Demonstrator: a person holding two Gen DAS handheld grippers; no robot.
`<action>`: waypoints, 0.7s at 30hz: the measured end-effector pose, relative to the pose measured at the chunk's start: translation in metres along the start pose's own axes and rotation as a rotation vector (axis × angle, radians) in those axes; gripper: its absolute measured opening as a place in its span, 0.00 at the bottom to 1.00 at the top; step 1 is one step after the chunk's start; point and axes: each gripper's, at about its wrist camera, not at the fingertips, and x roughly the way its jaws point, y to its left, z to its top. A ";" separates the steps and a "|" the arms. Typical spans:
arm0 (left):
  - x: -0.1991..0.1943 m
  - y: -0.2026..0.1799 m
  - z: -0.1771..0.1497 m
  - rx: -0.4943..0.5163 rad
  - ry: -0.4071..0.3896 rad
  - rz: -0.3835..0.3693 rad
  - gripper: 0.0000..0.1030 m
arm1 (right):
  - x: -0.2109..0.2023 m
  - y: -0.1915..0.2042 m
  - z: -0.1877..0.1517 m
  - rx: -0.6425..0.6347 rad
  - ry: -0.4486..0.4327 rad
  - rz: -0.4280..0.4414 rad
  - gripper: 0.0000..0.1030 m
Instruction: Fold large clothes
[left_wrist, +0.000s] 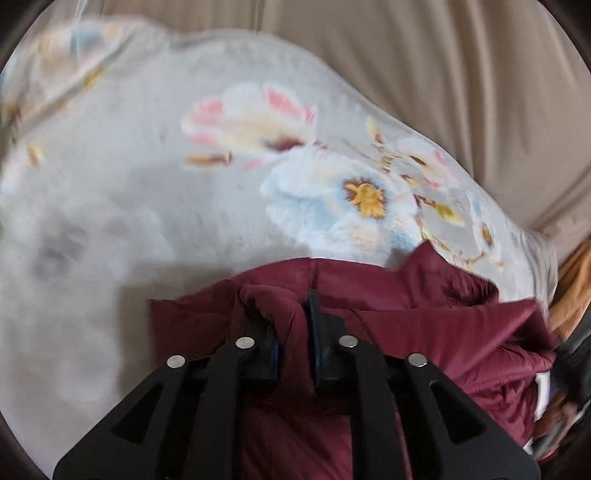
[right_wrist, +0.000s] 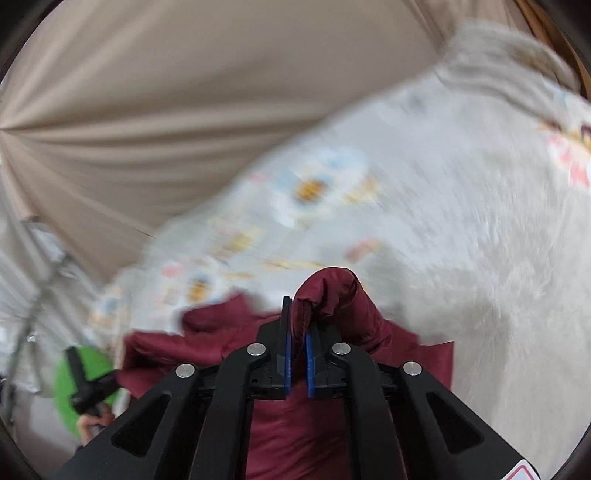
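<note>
- Low in the frame, the left gripper (left_wrist: 293, 325) has its jaws clenched on a bunched fold of the maroon jacket (left_wrist: 424, 332).
- The right gripper (right_wrist: 298, 325) likewise grasps a puckered edge.
- The jacket hangs below both, over the floral blanket (left_wrist: 184, 203) filling mid-frame.
- Its long axis and facing cannot be told; neither hand looks nearer.

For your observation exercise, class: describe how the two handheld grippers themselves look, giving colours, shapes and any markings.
Both the left gripper and the right gripper are matte black, with angular linkage arms that have elongated cut-outs and round silver pivot pins. Their fingers are flat black plates lined with blue pads. A white label with red edging shows at the right gripper's lower corner. No cables or sleeves are visible.
</note>
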 end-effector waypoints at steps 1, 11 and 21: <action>0.005 0.004 0.000 -0.025 -0.002 -0.019 0.16 | 0.008 -0.010 -0.001 0.036 0.004 0.015 0.08; -0.084 0.002 0.017 -0.073 -0.188 -0.193 0.39 | -0.082 -0.007 -0.006 0.049 -0.274 0.113 0.38; -0.133 -0.107 -0.011 0.259 -0.342 -0.074 0.83 | -0.040 0.143 -0.103 -0.438 -0.047 0.050 0.37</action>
